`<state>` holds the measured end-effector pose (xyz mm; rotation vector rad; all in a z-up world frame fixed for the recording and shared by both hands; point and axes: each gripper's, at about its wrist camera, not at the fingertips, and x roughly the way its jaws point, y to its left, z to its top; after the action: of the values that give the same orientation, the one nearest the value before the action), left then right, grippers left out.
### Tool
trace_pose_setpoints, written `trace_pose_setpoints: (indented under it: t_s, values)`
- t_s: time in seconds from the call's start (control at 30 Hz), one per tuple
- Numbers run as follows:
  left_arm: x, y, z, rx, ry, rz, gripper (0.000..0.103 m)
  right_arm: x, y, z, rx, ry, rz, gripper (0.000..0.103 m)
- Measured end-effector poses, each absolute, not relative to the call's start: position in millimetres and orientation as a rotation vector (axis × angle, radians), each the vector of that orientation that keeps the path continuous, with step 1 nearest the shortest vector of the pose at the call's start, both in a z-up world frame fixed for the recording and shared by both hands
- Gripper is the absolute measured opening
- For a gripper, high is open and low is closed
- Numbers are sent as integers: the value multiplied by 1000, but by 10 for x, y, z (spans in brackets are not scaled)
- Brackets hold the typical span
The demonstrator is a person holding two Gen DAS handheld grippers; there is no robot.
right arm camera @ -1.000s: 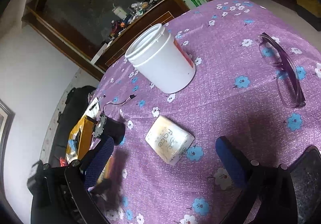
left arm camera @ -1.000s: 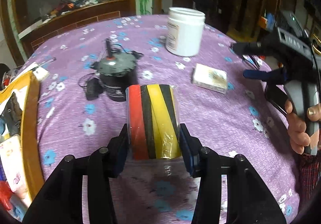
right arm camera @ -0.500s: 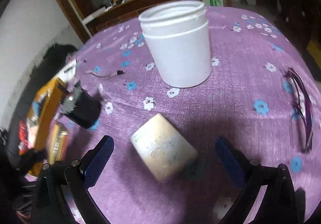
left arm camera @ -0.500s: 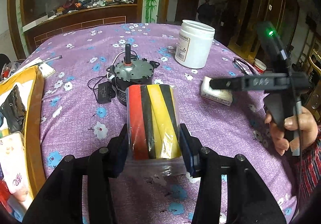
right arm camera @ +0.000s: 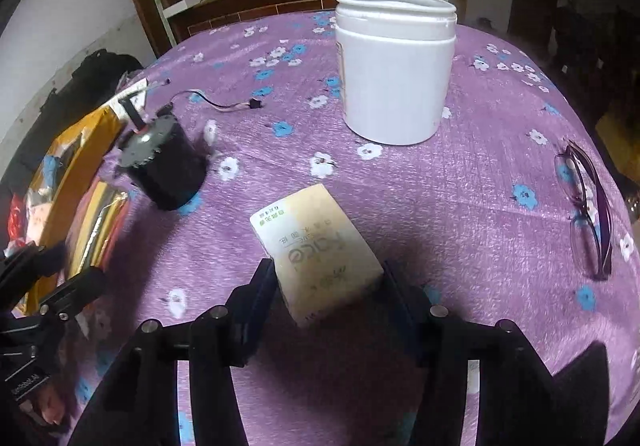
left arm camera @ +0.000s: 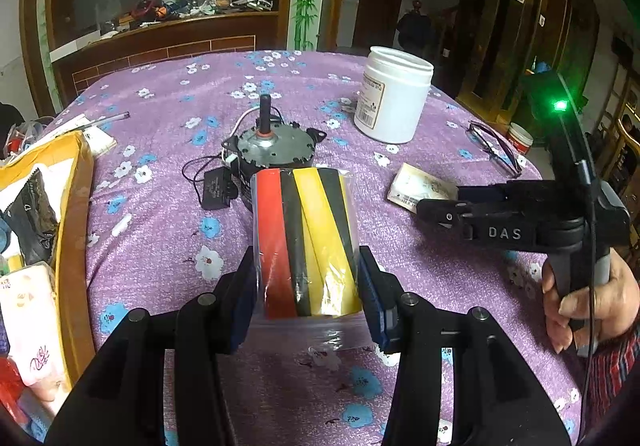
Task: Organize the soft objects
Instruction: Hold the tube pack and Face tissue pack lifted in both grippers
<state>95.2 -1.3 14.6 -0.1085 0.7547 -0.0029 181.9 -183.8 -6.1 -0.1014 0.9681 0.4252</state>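
Sponges (bagged, striped) sit clamped in the left gripper above the table; the right gripper pinches a tissue pack, its near end hidden.

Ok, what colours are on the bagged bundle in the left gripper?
Red, black and yellow stripes on the bundle in a clear bag, held by the left gripper; clearest in the left wrist view.
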Motion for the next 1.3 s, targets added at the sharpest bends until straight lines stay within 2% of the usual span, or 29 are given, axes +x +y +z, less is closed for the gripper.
trace_pose_setpoints:
  t_s: [0.33,1.3]
  values:
    - [936,3,185,-110,731,12,45,1743,-1941,199,-1,861,457,55]
    - [938,-25,167,-99,733,12,45,1684,-1907,248,15,844,478,55]
